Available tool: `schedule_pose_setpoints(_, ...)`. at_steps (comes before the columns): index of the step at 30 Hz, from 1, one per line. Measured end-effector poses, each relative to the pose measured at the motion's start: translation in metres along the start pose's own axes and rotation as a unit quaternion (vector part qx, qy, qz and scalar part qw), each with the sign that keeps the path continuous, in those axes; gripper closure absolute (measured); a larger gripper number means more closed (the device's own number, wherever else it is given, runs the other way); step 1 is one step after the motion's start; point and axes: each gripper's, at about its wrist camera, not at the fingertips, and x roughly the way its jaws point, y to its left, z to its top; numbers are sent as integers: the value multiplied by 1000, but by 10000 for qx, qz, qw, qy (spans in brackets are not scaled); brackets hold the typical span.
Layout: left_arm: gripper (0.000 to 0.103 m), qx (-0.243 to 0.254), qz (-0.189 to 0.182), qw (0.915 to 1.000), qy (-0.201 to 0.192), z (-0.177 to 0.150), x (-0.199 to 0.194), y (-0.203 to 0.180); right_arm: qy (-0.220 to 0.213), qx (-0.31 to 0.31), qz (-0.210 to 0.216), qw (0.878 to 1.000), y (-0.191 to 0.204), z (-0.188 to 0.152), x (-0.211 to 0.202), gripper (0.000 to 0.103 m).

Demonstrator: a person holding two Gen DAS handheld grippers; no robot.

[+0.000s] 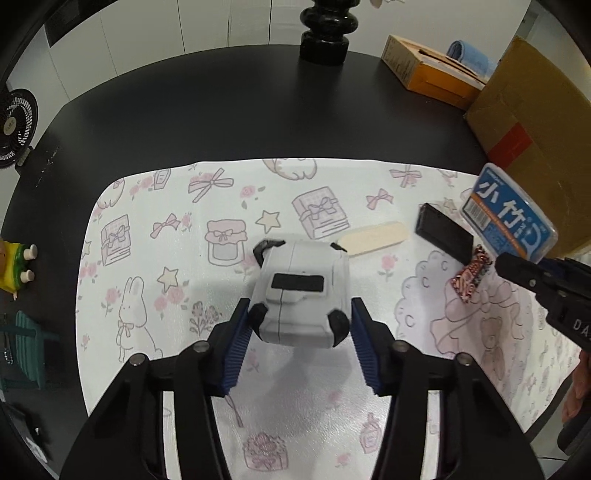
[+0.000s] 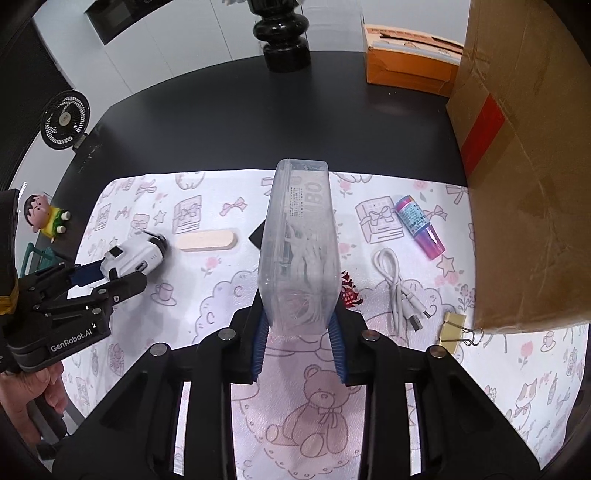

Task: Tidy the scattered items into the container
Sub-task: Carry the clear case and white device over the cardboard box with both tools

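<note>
A white toy car [image 1: 300,295] with black wheels sits between the blue pads of my left gripper [image 1: 299,312], which is shut on its sides over the patterned mat [image 1: 184,236]. The right wrist view shows the same car [image 2: 129,258] in the left gripper [image 2: 122,275]. My right gripper [image 2: 297,317] is shut on a clear plastic box [image 2: 299,251] with a blue label [image 1: 509,212], held above the mat. A large cardboard box [image 2: 535,184] stands at the right. On the mat lie a wooden stick [image 2: 207,242], a black slab [image 1: 443,232], a red wrapper [image 1: 471,277], a white cable [image 2: 399,291], a pink tube [image 2: 419,227] and a gold binder clip [image 2: 456,330].
A black turned stand [image 1: 325,33] and an orange carton [image 1: 428,70] sit at the back of the dark table [image 1: 240,110]. A small fan [image 2: 66,120], a cartoon figurine [image 2: 46,218] and a green rack [image 1: 26,350] are at the left edge. A hand [image 2: 33,391] holds the left gripper.
</note>
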Motion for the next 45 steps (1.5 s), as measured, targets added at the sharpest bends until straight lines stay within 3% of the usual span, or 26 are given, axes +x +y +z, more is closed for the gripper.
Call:
schedule_pose_setpoints(23, 53, 128, -111, 9971, -746, 11, -86, -51, -713, -141, 61, 9973, 2, 3, -87, 73)
schedule_pose_setpoints(45, 53, 402, -336, 9877, -1472, 57, -175, -118, -1344, -194, -81, 9907, -30, 37, -187, 73)
